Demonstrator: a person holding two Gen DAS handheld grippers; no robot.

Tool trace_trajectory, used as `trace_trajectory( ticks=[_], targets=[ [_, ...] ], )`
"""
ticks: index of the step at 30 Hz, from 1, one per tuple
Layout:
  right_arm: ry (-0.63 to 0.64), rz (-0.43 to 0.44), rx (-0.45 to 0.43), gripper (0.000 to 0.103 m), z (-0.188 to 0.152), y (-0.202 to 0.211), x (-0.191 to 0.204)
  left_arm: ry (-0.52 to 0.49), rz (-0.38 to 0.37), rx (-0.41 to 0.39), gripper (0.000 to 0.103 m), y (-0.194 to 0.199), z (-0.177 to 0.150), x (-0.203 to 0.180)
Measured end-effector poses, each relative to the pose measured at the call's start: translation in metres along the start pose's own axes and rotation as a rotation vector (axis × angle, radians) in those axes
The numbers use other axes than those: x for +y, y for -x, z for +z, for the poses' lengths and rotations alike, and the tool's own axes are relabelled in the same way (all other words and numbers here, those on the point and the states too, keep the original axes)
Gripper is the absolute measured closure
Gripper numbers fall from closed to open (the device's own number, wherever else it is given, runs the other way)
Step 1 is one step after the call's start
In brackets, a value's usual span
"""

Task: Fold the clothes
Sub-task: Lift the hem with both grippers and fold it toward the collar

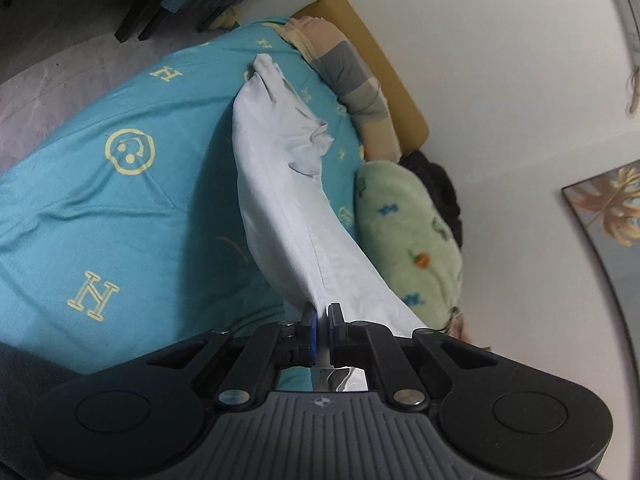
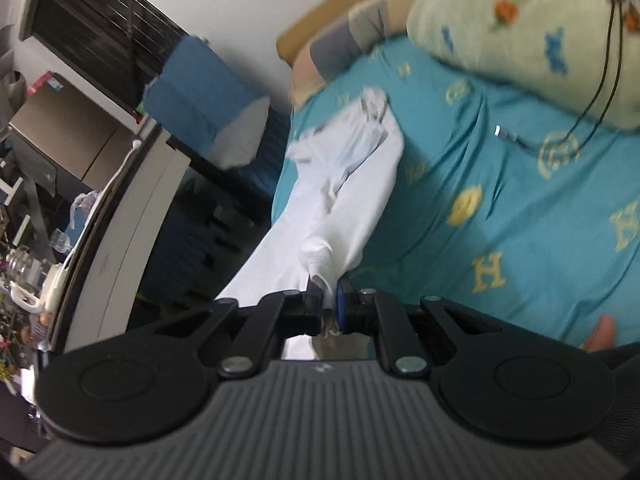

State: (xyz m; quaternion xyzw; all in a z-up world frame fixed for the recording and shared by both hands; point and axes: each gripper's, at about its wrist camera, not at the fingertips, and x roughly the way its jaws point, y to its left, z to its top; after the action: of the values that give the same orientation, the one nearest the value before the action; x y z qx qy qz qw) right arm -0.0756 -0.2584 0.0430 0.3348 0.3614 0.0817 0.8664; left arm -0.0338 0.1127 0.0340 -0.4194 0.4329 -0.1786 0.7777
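A white garment [image 1: 280,184] hangs stretched above a bed with a turquoise sheet [image 1: 100,208]. My left gripper [image 1: 320,316] is shut on one end of the garment, which runs away from the fingers toward the head of the bed. In the right wrist view my right gripper [image 2: 329,300] is shut on another bunched end of the same white garment [image 2: 344,184], which trails down toward the bed's edge. Both grippers hold the cloth off the sheet.
A green patterned pillow [image 1: 408,232] and a grey and beige blanket [image 1: 352,76] lie along the yellow headboard [image 1: 384,64]. A black cable [image 2: 600,92] lies on the sheet [image 2: 520,208]. A cluttered desk [image 2: 36,264] and a blue chair [image 2: 200,92] stand beside the bed.
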Motion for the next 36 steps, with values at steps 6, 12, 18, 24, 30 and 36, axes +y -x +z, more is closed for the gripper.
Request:
trace_trajectory(
  ticks=[6, 12, 18, 24, 30, 36],
  targets=[
    [-0.022, -0.001, -0.019, 0.093, -0.024, 0.025, -0.025, 0.030, -0.030, 0.001, 0.098, 0.019, -0.033, 0.020],
    [-0.062, -0.004, -0.014, 0.093, -0.050, 0.024, -0.048, 0.060, -0.031, 0.011, 0.098, 0.023, -0.043, 0.044],
    [-0.047, -0.041, -0.034, 0.093, -0.009, -0.011, -0.036, -0.016, 0.016, -0.012, 0.098, -0.014, 0.002, 0.029],
    [-0.027, -0.066, -0.070, 0.092, 0.063, -0.080, -0.024, -0.059, 0.096, -0.078, 0.098, -0.073, 0.076, 0.004],
    [0.011, -0.096, -0.129, 0.092, 0.119, -0.164, -0.031, -0.179, 0.197, -0.171, 0.098, -0.148, 0.136, -0.014],
    [0.146, -0.168, -0.100, 0.092, 0.142, -0.265, -0.057, -0.267, 0.343, -0.174, 0.098, -0.242, 0.182, 0.013]
  ],
)
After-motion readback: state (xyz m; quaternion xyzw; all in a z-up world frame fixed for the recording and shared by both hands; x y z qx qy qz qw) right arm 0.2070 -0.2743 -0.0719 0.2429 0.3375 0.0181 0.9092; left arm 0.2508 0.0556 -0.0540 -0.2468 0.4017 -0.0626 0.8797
